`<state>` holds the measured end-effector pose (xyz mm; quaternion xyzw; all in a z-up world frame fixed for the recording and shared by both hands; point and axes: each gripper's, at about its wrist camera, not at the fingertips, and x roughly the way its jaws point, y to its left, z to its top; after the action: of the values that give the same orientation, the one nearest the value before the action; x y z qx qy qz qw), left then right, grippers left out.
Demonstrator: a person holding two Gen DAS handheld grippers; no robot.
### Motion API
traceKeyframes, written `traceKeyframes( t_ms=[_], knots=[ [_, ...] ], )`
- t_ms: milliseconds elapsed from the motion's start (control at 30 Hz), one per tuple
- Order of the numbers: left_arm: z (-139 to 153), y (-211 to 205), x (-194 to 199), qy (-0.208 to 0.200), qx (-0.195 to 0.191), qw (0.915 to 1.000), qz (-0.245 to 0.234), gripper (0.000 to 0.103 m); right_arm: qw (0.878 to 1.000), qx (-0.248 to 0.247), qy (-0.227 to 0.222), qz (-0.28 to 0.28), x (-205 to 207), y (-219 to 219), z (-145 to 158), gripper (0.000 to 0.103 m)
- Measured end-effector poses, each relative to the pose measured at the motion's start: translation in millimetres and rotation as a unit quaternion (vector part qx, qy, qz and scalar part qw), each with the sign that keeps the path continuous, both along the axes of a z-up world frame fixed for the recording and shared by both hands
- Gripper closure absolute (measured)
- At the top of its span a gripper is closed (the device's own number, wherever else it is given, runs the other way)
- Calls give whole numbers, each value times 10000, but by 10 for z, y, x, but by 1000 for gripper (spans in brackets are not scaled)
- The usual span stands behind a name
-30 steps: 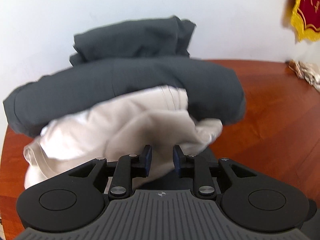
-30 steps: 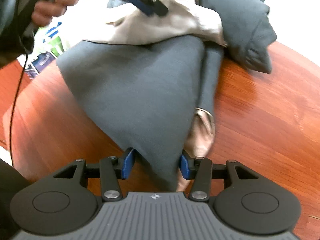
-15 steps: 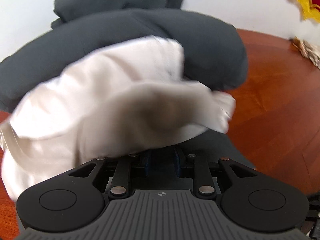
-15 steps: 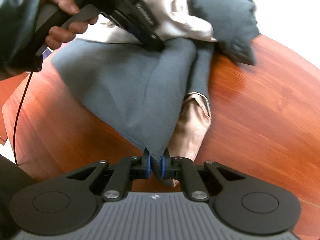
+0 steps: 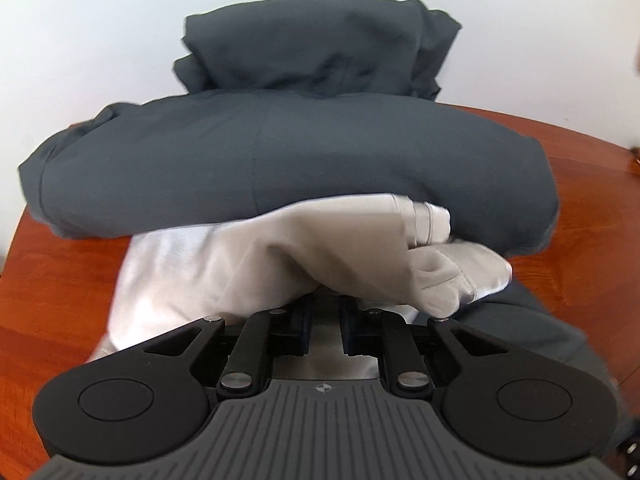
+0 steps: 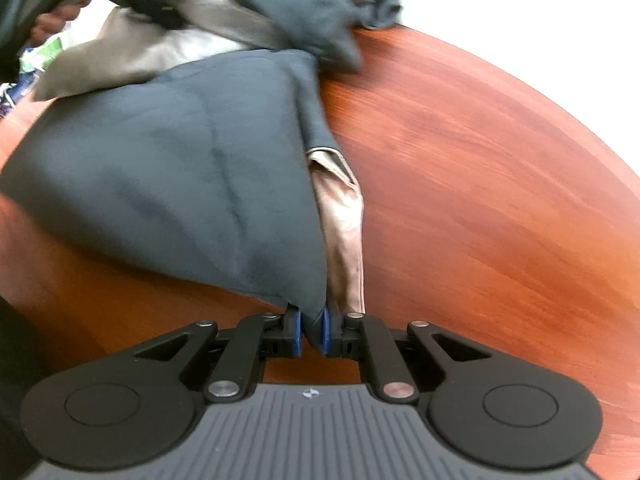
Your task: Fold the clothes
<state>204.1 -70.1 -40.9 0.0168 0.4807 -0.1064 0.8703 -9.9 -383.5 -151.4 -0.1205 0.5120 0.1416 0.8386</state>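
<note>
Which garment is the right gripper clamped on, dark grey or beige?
The dark grey garment: its corner sits pinched between the right gripper pads. The beige garment only lies alongside, trailing beside the right pad, not visibly pinched.

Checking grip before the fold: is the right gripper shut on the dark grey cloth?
Shut: the right gripper pinches a corner of the dark grey cloth between its blue pads.

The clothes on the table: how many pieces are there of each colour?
Dark grey garments: 2, folded bundle, crumpled one behind
Beige lining parts, same garment: 2
Total: 4, on wooden table
</note>
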Motion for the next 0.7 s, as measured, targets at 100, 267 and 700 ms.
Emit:
traceKeyframes(
  t_ms=[100, 267, 700],
  knots=[
    [-72, -13, 30, 43, 75, 9998, 191, 86, 9996, -270, 8, -84, 30, -423, 0, 92],
    [-129, -55, -65, 99, 195, 9984, 522, 85, 9978, -629, 15, -225, 139, -992, 5, 92],
    [-214, -480, -735, 98, 79, 9933, 1150, 83, 9856, -1427, -77, -903, 660, -2613, 19, 92]
  ],
)
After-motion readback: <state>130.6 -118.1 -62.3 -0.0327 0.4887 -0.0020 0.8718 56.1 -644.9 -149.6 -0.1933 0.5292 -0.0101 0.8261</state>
